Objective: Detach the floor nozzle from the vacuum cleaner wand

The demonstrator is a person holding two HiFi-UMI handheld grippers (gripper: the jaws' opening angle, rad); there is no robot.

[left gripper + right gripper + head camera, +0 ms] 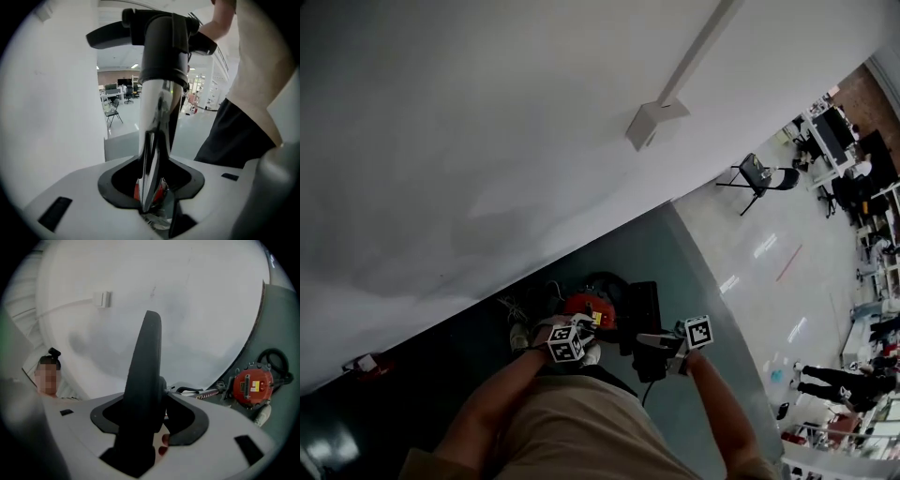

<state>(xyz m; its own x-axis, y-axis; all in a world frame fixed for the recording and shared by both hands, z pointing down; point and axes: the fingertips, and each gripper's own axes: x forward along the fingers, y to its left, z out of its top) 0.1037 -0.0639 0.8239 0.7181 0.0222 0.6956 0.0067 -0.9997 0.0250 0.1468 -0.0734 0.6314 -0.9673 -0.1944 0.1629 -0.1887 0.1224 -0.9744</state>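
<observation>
A chrome wand (pixel 157 122) rises between the jaws of my left gripper (pixel 152 197), which is shut on it. The wand runs up into a black collar (pixel 164 51), and the black floor nozzle (pixel 108 35) spreads sideways at its top, looking joined to it. My right gripper (pixel 145 427) is shut on the nozzle (pixel 145 366), seen edge-on there. In the head view both grippers, left (pixel 572 339) and right (pixel 680 339), are close together over the red vacuum body (pixel 586 307) and the black nozzle (pixel 642 314). The joint is hidden in that view.
A white wall fills the upper left, with a conduit box (pixel 654 120) on it. The red vacuum body (pixel 252 385) and a black hose loop (pixel 272 357) lie on the grey floor by the wall. A folding chair (pixel 759 175) and people (pixel 830 380) are further off.
</observation>
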